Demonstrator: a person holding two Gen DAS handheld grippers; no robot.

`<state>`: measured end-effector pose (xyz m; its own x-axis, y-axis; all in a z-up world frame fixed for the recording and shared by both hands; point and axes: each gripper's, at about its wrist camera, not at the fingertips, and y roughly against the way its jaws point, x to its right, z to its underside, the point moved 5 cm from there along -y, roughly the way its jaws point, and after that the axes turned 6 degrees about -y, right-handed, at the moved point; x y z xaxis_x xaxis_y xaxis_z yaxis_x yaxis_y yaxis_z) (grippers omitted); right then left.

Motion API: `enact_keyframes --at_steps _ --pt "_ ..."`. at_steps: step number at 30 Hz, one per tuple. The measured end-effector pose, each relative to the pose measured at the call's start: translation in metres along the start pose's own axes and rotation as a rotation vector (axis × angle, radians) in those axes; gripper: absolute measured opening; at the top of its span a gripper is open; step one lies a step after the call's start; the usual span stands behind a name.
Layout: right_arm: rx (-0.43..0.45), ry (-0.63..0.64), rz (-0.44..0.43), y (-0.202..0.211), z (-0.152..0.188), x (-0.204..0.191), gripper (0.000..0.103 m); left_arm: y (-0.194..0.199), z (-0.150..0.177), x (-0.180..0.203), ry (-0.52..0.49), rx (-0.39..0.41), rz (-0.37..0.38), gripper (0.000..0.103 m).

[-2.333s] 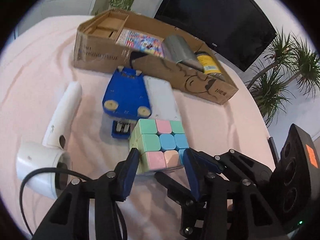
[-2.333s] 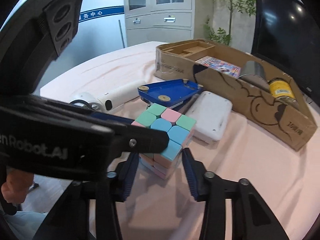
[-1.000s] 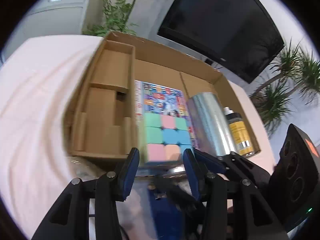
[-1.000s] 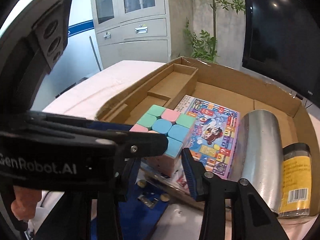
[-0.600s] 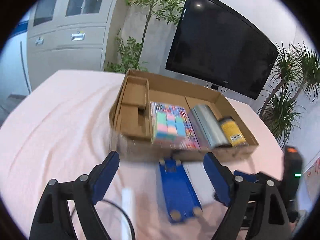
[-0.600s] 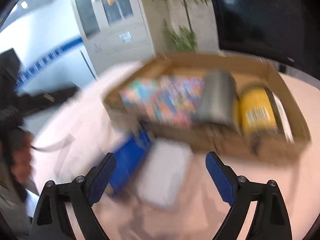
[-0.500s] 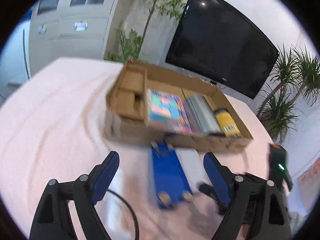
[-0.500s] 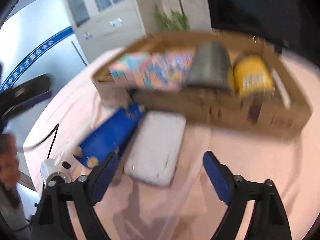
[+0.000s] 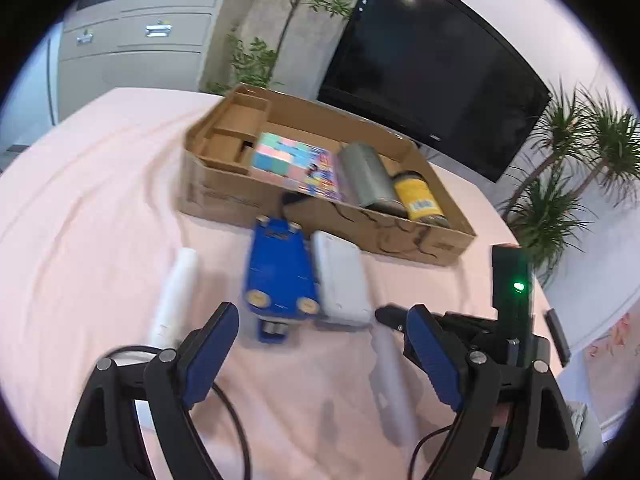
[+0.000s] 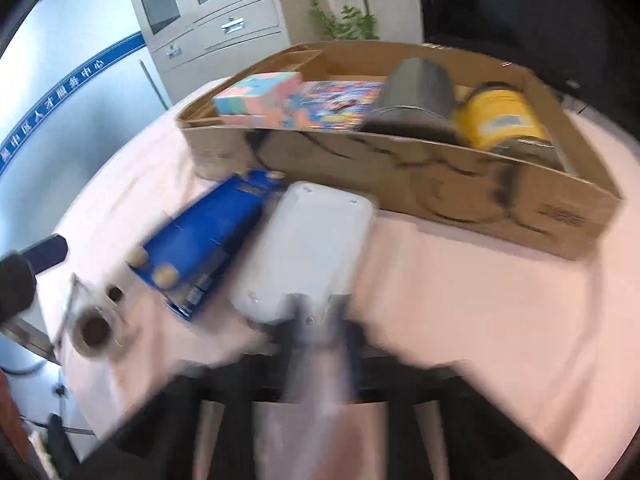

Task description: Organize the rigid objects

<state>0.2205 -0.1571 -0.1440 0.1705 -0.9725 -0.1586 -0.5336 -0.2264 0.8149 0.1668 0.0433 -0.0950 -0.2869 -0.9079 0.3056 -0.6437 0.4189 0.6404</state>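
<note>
Left gripper [image 9: 320,344] jaws wide apart, empty, above the pink cloth [image 9: 80,240]. Right gripper [image 10: 316,320] blurred, jaws closed, at the near end of the white case [image 10: 308,244]. Farther back, the puzzle cube [image 9: 280,156] sits inside the cardboard box [image 9: 240,196].
</note>
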Motion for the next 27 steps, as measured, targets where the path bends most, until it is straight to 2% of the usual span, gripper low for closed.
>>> enact_keyframes --at_steps 1,3,6,7,8,9,10,13,16,18,23,25,27 --pt "-0.072 -0.056 -0.041 -0.007 0.007 0.011 0.002 -0.003 0.002 0.003 0.004 -0.004 0.016 0.086" --pt "-0.106 -0.133 -0.129 -0.008 0.014 0.021 0.002 -0.01 0.006 0.007 0.014 -0.027 0.032 0.086" --pt "-0.034 -0.194 -0.148 0.004 0.01 0.027 0.014 -0.009 0.008 0.008 0.0 -0.025 0.014 0.086" --pt "-0.002 -0.183 -0.133 0.006 0.005 0.024 0.038 -0.006 0.006 0.006 -0.009 -0.014 -0.003 0.086" --pt "0.018 -0.174 -0.124 0.007 0.002 0.02 0.072 -0.002 0.005 0.003 -0.018 -0.002 -0.024 0.086" --pt "0.045 -0.157 -0.112 0.007 -0.002 0.012 0.082 -0.001 0.003 0.0 -0.025 0.006 -0.042 0.086" --pt "0.056 -0.138 -0.101 0.005 -0.005 0.004 0.085 0.001 0.002 -0.004 -0.03 0.015 -0.07 0.086" --pt "0.044 -0.074 -0.053 -0.018 -0.017 -0.022 0.084 0.004 0.002 -0.014 -0.04 0.032 -0.138 0.086" --pt "0.004 -0.037 -0.012 -0.047 -0.024 -0.041 0.071 0.001 0.006 -0.027 -0.063 0.031 -0.248 0.086" --pt "0.02 0.003 0.043 -0.052 -0.024 -0.051 0.07 -0.002 0.01 -0.033 -0.062 0.016 -0.271 0.086" --pt "0.043 0.049 0.058 -0.051 -0.018 -0.057 0.068 -0.008 0.014 -0.039 -0.028 -0.012 -0.219 0.086" --pt "0.032 0.053 0.057 -0.037 -0.002 -0.047 0.067 -0.011 0.015 -0.034 -0.021 -0.027 -0.174 0.086" --pt "0.0 0.058 0.01 -0.019 0.017 -0.034 0.067 -0.016 0.019 -0.023 -0.021 -0.059 -0.101 0.086"
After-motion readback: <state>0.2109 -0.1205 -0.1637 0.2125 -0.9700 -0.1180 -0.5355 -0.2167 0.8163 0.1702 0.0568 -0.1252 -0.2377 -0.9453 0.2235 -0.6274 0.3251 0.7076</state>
